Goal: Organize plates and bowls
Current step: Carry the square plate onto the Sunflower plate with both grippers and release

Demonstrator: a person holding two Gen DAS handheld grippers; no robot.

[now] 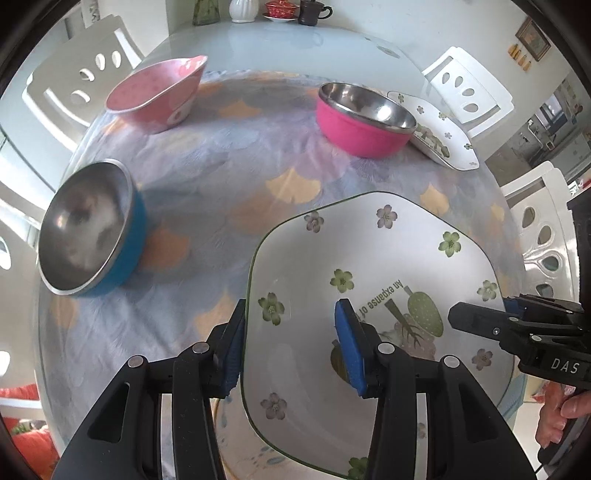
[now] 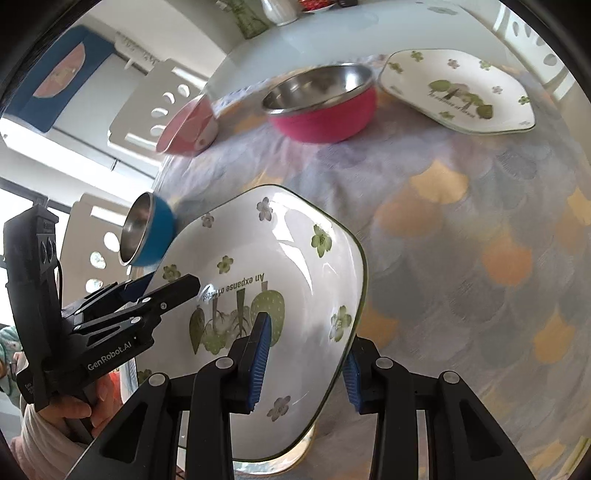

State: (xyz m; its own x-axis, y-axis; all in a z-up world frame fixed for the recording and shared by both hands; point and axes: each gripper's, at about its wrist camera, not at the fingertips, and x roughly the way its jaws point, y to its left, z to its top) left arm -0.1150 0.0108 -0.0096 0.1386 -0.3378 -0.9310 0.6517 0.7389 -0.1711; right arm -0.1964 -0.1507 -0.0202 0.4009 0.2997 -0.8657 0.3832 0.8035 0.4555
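Sunlit dining room, white cut-out chairs (image 1: 467, 86) ringing a glass-topped table (image 1: 258, 44) over a cloth of lilac and orange fan shapes. Both grippers straddle opposite edges of one square floral plate (image 1: 388, 266), raised and tilted near the front of the table. The left gripper (image 1: 291, 350) has one blue pad under the plate's left rim and one over its face; whether the jaws actually pinch the rim cannot be told. The right gripper (image 2: 304, 354) likewise brackets the right rim, grip equally unclear. A second floral plate (image 2: 461, 92) lies flat at the far right, just beside a pink steel-lined bowl (image 1: 364, 118). A pale pink patterned bowl (image 1: 159, 94) stands far left, and a blue steel-lined bowl (image 1: 92, 236) nearer on the left. A white vase (image 1: 243, 10) and dark cup (image 1: 312, 11) stand at the table's far end.
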